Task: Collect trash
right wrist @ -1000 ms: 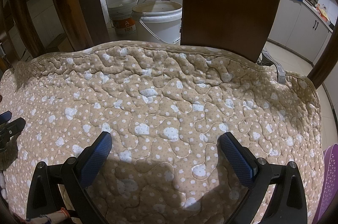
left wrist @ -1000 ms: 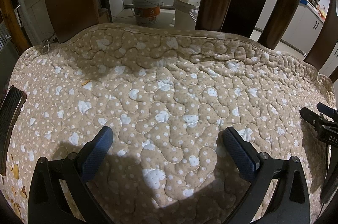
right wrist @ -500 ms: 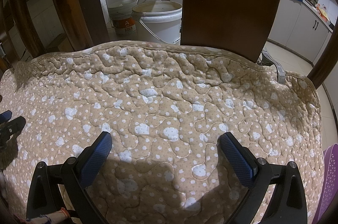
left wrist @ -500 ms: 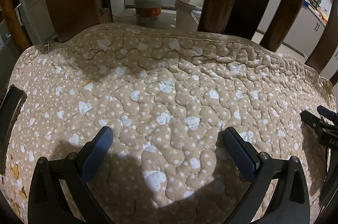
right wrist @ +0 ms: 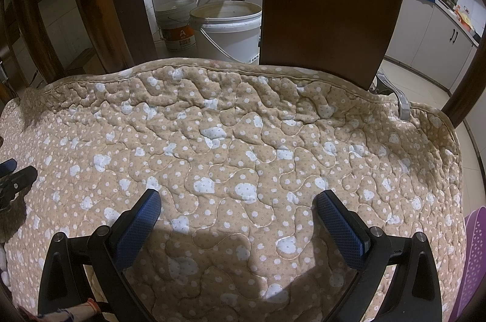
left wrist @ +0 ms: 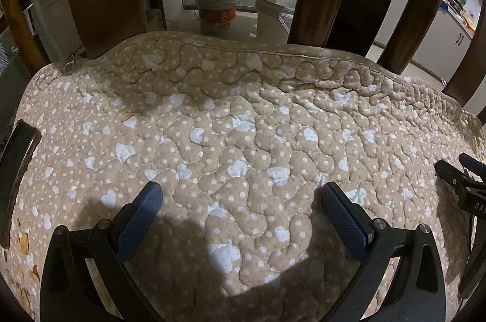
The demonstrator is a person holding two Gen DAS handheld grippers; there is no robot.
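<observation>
A beige quilted seat cushion (left wrist: 243,115) with white dots covers a wooden chair. Small brown scraps (left wrist: 23,241) lie on its near left corner, and one more scrap (left wrist: 124,118) sits further in on the left. My left gripper (left wrist: 240,194) hovers open over the cushion's near middle with nothing between its blue pads. My right gripper (right wrist: 238,199) is likewise open and empty above the same cushion (right wrist: 243,140). Each gripper shows at the edge of the other's view: the right gripper (left wrist: 461,179) and the left gripper (right wrist: 15,176).
Dark wooden chair-back slats (right wrist: 331,3) rise behind the cushion. Two white buckets (right wrist: 224,30) stand on the floor beyond. A purple perforated basket (right wrist: 474,261) is at the right edge. A dark flat object (left wrist: 15,170) lies along the cushion's left edge.
My left gripper has drifted very slightly, so the buckets sit a little further right in its view. The right gripper has held still. Both stay open.
</observation>
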